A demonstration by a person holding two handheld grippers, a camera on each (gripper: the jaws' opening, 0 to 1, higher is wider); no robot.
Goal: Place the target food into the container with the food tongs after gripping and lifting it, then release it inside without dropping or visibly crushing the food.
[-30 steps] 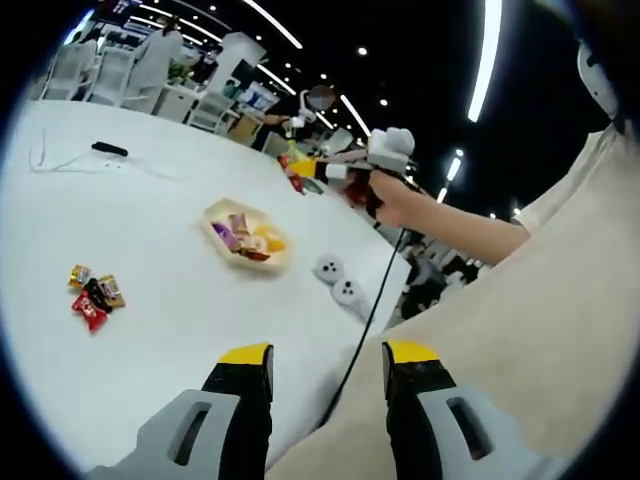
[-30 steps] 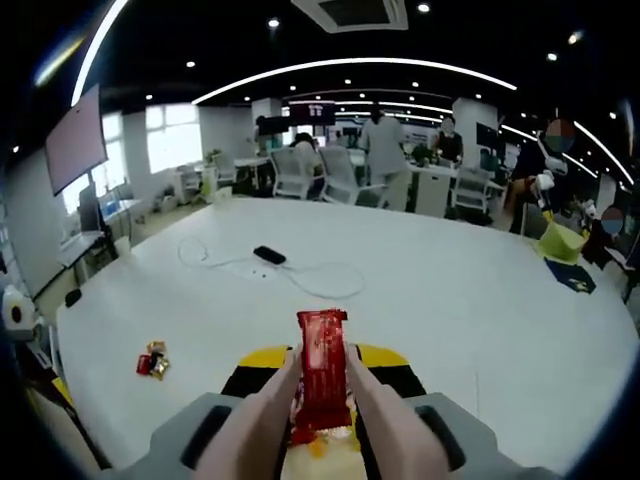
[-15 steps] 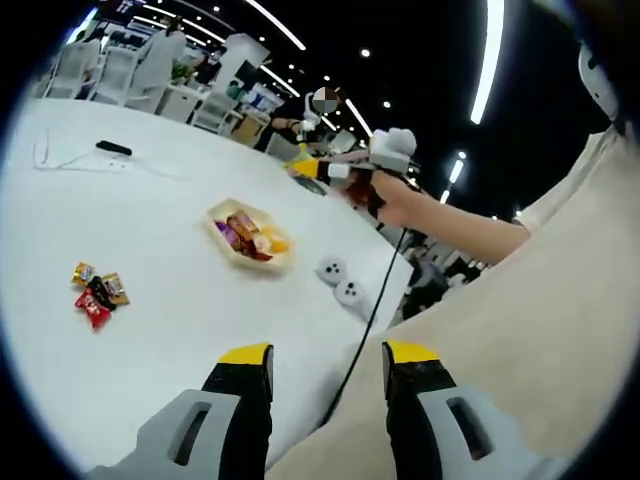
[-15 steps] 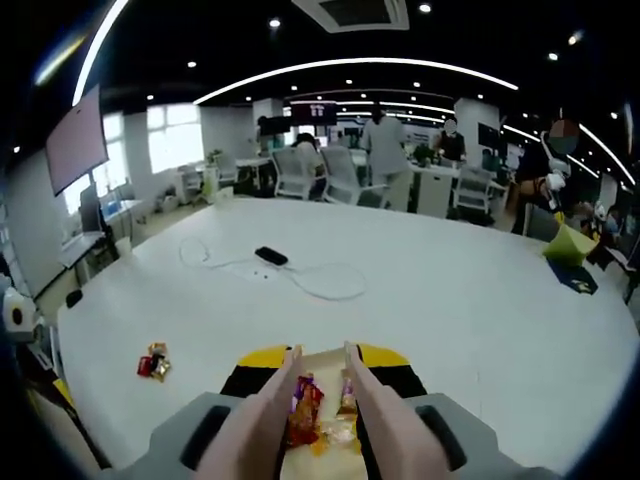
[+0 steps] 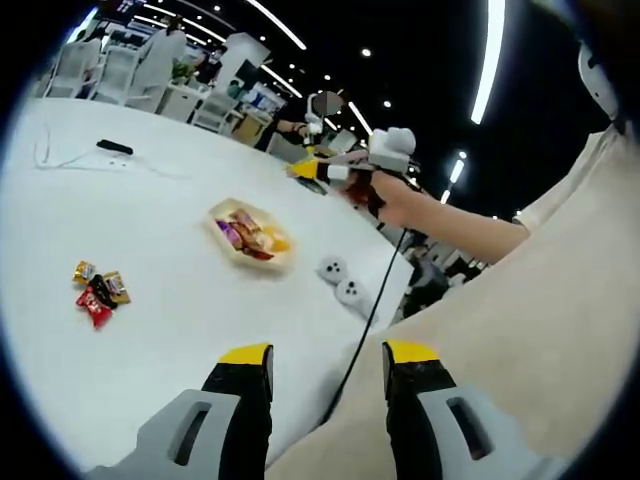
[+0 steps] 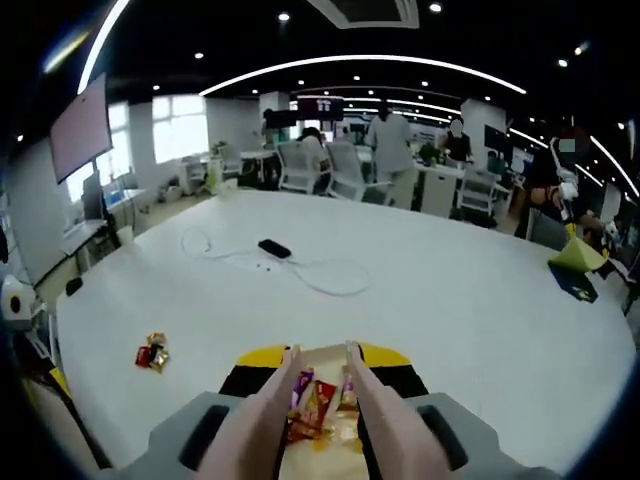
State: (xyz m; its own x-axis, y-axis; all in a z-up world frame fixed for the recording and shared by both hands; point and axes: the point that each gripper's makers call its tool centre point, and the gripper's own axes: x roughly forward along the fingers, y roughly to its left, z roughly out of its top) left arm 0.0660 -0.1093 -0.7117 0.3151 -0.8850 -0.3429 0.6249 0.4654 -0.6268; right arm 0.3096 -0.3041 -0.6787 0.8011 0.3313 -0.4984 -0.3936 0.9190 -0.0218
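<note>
In the right gripper view, beige food tongs (image 6: 372, 415) run forward between the jaws of my right gripper (image 6: 322, 356). The tong arms stand apart with nothing between their tips. Right below them is the container (image 6: 322, 357), holding several wrapped snacks, among them a red bar (image 6: 319, 399). The left gripper view shows the same pale tray (image 5: 222, 209) at mid-table, with the right gripper (image 5: 338, 169) held in a hand above and behind it. My left gripper (image 5: 328, 355) is open and holds nothing, low at the table's near edge.
A small pile of wrapped candies (image 5: 97, 293) (image 6: 150, 353) lies on the white table. A black device (image 6: 273, 248) and a white cable (image 6: 318, 285) lie farther off. Two white round objects (image 5: 340, 283) and a black cord sit near the table edge. People and chairs stand behind.
The red bar was held upright between the tongs one second ago. The tongs have since spread, and the bar now lies in the container. The left gripper has stayed still.
</note>
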